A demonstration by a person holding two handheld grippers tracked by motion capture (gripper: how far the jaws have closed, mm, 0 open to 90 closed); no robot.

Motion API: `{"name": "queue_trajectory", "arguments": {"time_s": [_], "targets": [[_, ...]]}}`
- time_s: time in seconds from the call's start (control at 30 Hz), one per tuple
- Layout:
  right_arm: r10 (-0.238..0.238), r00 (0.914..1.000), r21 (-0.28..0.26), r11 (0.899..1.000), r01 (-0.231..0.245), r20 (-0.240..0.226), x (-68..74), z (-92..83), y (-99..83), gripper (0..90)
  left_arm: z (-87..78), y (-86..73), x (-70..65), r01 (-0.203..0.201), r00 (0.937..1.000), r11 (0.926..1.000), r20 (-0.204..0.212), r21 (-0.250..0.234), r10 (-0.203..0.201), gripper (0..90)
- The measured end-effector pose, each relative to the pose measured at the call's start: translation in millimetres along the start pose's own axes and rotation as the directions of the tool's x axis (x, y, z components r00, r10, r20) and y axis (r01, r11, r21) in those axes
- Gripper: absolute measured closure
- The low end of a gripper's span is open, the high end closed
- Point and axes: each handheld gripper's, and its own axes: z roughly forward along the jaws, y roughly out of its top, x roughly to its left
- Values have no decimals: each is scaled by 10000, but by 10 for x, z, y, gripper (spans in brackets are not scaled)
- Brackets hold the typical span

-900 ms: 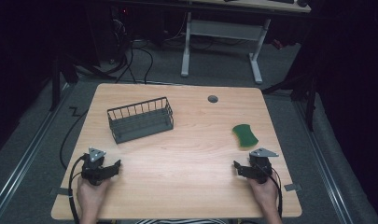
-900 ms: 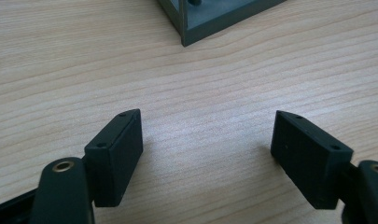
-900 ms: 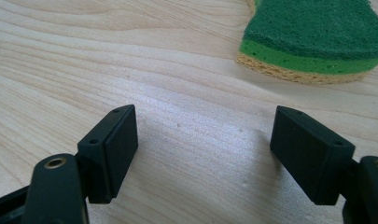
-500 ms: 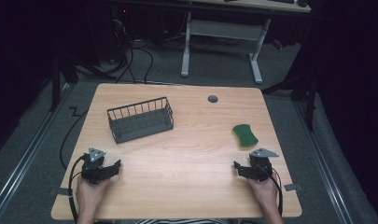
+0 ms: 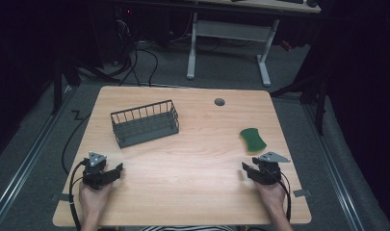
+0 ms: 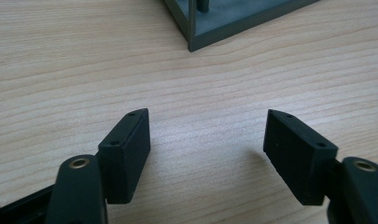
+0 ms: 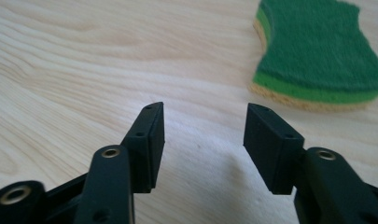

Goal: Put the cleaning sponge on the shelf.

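Left gripper (image 5: pixel 116 172) low on table (image 5: pixel 197 159), jaws apart, empty; right gripper (image 5: pixel 246 169) likewise, sponge (image 5: pixel 253 139) at its 12 o'clock, untouched.

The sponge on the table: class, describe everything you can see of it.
The sponge lies flat on the wooden table, near its right edge, beyond the right gripper. It has a dark green scouring top, a lighter green band beneath and a yellow foam base. Its outline is wavy, with curved sides. Nothing touches it but the table; the gripper's open jaws stand short of it.

sponge (image 5: pixel 253 139): 1 | wire basket (image 5: pixel 145 123): 1 | table (image 5: pixel 192 192): 1 | grippers: 2
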Motion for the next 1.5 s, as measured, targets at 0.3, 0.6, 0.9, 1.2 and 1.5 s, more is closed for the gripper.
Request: {"name": "queue_trajectory", "arguments": {"time_s": [0.3, 0.6, 0.9, 1.2, 1.5], "targets": [[-117, 9940, -170, 9998, 99, -1088, 31, 14, 162, 617, -40, 78, -8, -148, 9997, 9998, 195, -98, 149, 368], [-438, 9847, -363, 9986, 382, -1686, 110, 96, 414, 615, -69, 187, -40, -242, 9993, 9995, 287, -204, 248, 375], [-522, 9805, -561, 9975, 422, -1892, 185, 208, 630, 604, -48, 310, -37, -151, 9999, 9998, 71, -138, 152, 399], [-601, 9709, -462, 9976, 507, -2319, 290, 408, 875, 615, -2, 462, -33, -128, 9998, 9999, -145, -96, 126, 425], [-642, 9611, -445, 9975, 542, -2687, 407, 597, 1190, 621, 50, 589, 10, 162, 9997, 9998, -178, -132, -164, 477]]}}
